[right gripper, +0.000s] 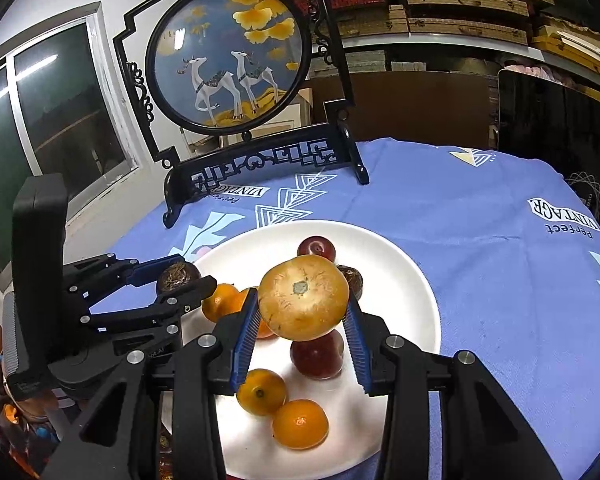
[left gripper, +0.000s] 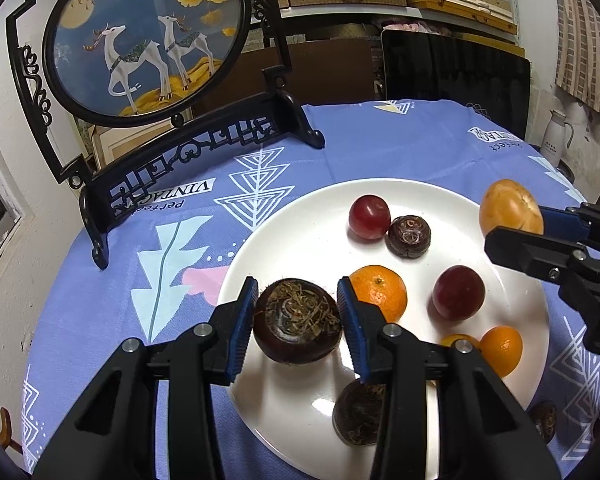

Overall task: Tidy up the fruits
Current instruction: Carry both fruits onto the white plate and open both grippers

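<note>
A: Left gripper [left gripper: 298, 322] status?

B: Fingers closed on a dark chestnut [left gripper: 298, 322], pads on its two sides, rooty top facing the camera. It hangs over the near-left rim of the plate [left gripper: 300, 240].

A: Right gripper [right gripper: 303, 328]?

B: Clamped on the yellow fruit [right gripper: 303, 297], pads at its widest part, stem scar towards the lens. It sits above the plate; a red plum [right gripper: 317, 354] lies directly beyond the fingertips.

A: Handling?

B: My read: chestnut is hard and light, skin smooth, so grip across the flat sides as now. Yellow fruit looks firm but bruisable; keep the squeeze modest. Round ones on the plate will likely roll if nudged.

A: Count?

B: Chestnuts: one held, one under the left fingers on the plate [left gripper: 358, 412], one beyond them beside a plum [left gripper: 409, 237], one off the plate to the right [left gripper: 544, 420]. Four. Plums: two. Oranges: three in the right view, one behind the left finger, two below. Yellow fruit: one.
</note>
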The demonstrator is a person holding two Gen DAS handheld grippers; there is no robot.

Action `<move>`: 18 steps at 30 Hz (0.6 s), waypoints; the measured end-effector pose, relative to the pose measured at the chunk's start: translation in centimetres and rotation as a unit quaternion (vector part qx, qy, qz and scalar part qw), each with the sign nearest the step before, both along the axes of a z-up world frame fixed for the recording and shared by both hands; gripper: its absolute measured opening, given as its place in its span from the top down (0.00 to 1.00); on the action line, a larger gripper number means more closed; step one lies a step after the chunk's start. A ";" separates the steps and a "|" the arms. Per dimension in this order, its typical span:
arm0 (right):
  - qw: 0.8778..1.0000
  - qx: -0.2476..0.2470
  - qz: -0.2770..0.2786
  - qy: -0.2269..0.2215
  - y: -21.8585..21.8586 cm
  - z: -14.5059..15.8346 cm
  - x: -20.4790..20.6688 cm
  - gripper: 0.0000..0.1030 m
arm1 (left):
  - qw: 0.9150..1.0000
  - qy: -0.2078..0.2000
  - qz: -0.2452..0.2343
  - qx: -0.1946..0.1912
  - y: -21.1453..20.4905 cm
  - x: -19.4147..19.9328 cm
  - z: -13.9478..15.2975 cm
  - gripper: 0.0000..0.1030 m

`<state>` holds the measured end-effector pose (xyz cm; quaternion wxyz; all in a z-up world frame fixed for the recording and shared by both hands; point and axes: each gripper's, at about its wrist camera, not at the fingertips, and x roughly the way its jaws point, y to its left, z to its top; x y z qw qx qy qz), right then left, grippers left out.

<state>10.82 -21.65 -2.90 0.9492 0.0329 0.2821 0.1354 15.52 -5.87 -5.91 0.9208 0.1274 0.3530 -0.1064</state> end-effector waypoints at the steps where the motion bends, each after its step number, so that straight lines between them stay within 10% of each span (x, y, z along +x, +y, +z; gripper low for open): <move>1: 1.000 -0.001 -0.001 0.000 0.0 0.0 0.0 0.59 | 1.000 0.001 0.001 0.000 0.0 0.1 -0.1 0.61; 9: 1.000 -0.002 -0.010 0.002 0.0 -0.5 0.4 0.59 | 1.000 0.006 0.004 0.003 -0.3 0.3 -0.6 0.61; 11: 1.000 -0.002 -0.020 -0.011 0.0 -0.6 0.4 0.34 | 1.000 0.002 0.007 0.008 -0.3 0.3 -0.6 0.54; 18: 0.999 -0.003 -0.027 -0.018 -0.4 -0.6 0.2 0.33 | 1.000 -0.017 0.003 0.010 -0.3 -0.3 -0.1 0.40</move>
